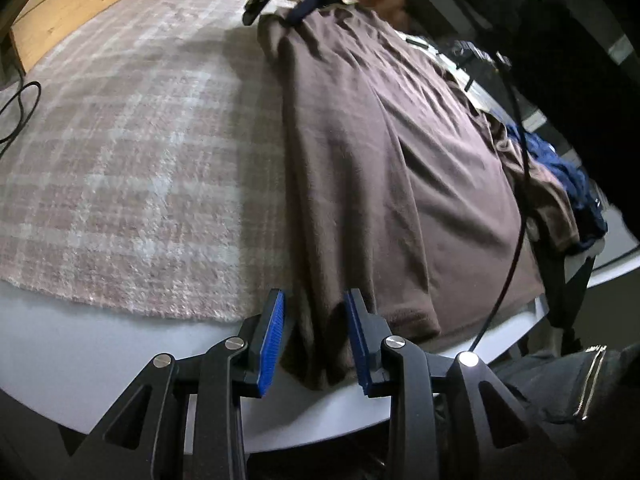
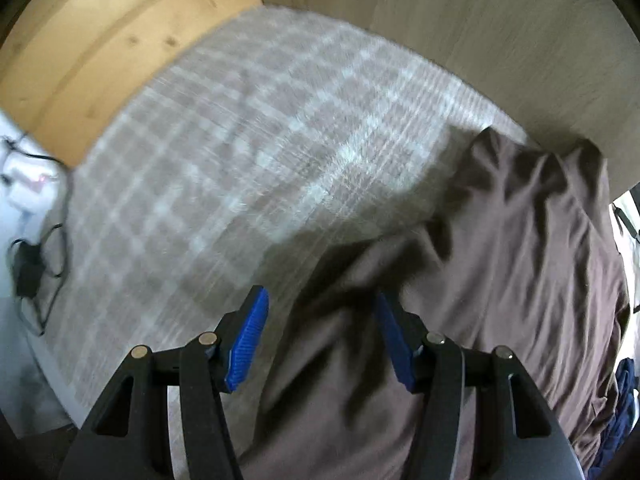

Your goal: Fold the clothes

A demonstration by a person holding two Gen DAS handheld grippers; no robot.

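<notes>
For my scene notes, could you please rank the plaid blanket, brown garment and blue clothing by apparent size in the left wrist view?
1-2. Plaid blanket and brown garment: look alike in area, so unranked.
3. Blue clothing: far smaller, though farther away and partly hidden.

Both wrist views close, angled down, sharing brown garment (image 1: 380, 160), right apparently motion-blurred

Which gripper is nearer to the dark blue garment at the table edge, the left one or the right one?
Hard to say, probably the left. The left gripper straddles the brown shirt hem; the dark blue garment lies beyond it. The right gripper is open over the shirt.
</notes>
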